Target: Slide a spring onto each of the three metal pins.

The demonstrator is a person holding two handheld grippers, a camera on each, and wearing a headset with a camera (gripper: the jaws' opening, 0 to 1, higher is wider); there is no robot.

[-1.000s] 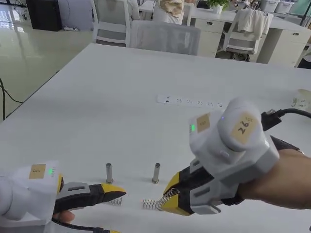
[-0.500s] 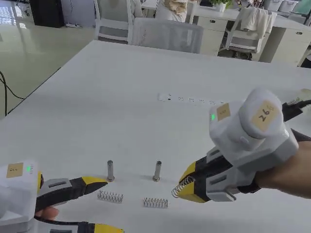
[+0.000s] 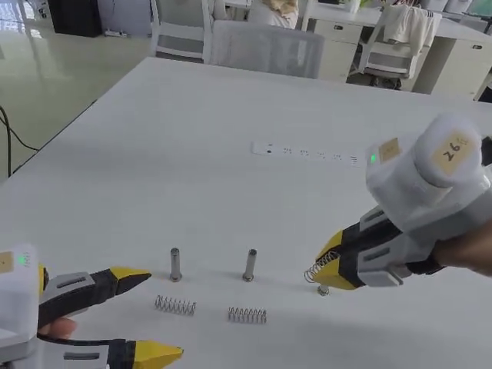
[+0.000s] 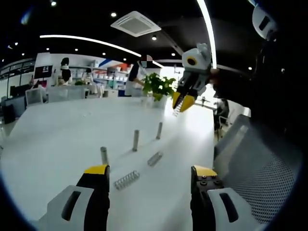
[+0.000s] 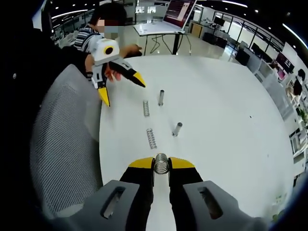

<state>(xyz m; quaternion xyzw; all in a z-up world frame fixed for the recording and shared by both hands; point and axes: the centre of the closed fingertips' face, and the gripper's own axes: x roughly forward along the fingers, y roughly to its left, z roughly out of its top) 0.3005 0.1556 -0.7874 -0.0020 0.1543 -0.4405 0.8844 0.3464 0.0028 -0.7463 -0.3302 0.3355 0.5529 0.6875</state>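
Observation:
Three short metal pins stand in a row on the white table: the left pin (image 3: 175,264), the middle pin (image 3: 250,264) and the right pin (image 3: 324,290), whose base peeks out under my right gripper (image 3: 321,269). That gripper is shut on a spring (image 3: 314,270) (image 5: 161,163), held just above the right pin. Two more springs (image 3: 174,305) (image 3: 247,314) lie flat in front of the pins. My left gripper (image 3: 150,315) (image 4: 150,171) is open near the table's front edge, its jaws wide apart around nothing, with the nearest spring (image 4: 126,179) ahead of it.
A white power strip (image 3: 305,153) lies across the table's middle. Beyond the far edge are a grey mesh chair (image 3: 265,48) and office desks. The table (image 3: 192,154) is bare white on the left and far side.
My right gripper has carried its spring up and to the right, from beside the lying springs to over the right pin. My left gripper has drawn back toward the front edge.

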